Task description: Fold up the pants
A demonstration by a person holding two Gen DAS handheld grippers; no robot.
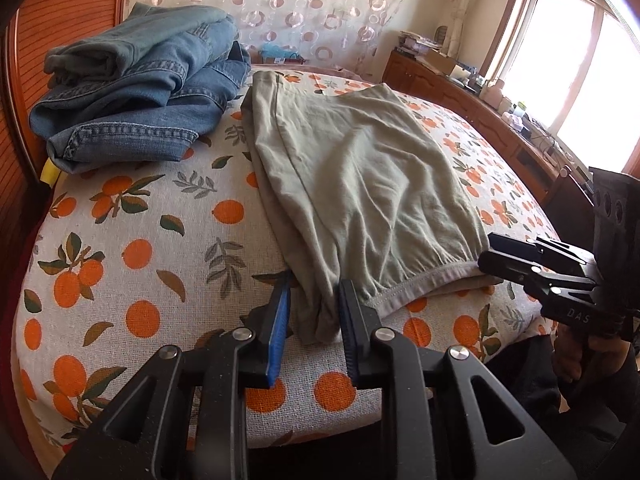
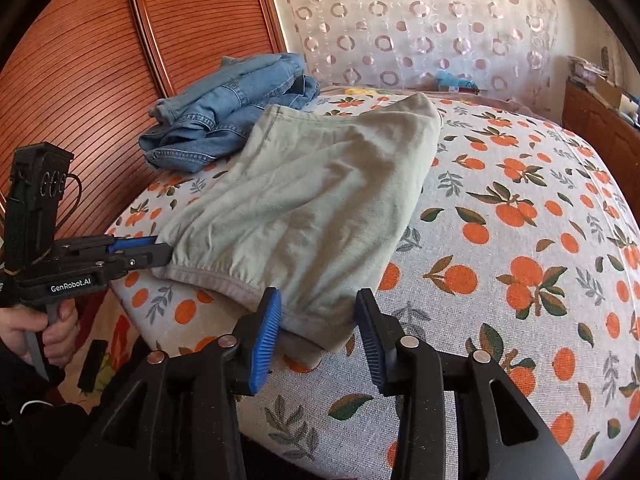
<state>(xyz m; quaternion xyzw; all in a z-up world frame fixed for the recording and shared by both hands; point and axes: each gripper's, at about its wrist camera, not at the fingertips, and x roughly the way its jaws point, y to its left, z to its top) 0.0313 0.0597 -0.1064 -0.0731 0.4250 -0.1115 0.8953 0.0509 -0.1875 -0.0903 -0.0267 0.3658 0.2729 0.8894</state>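
Observation:
Pale green pants (image 1: 360, 184) lie folded on the bed, waistband toward me; they also show in the right wrist view (image 2: 312, 208). My left gripper (image 1: 314, 284) is open, its fingers on either side of the near left waistband corner. It shows from the side in the right wrist view (image 2: 166, 254). My right gripper (image 2: 318, 300) is open around the near right corner of the pants. It shows at the waistband's right end in the left wrist view (image 1: 486, 250).
A pile of blue jeans (image 1: 136, 88) lies at the back left of the bed, by the wooden headboard (image 2: 100, 80). The orange-print bedspread (image 2: 520, 240) stretches to the right. A wooden cabinet (image 1: 460, 92) runs under the window.

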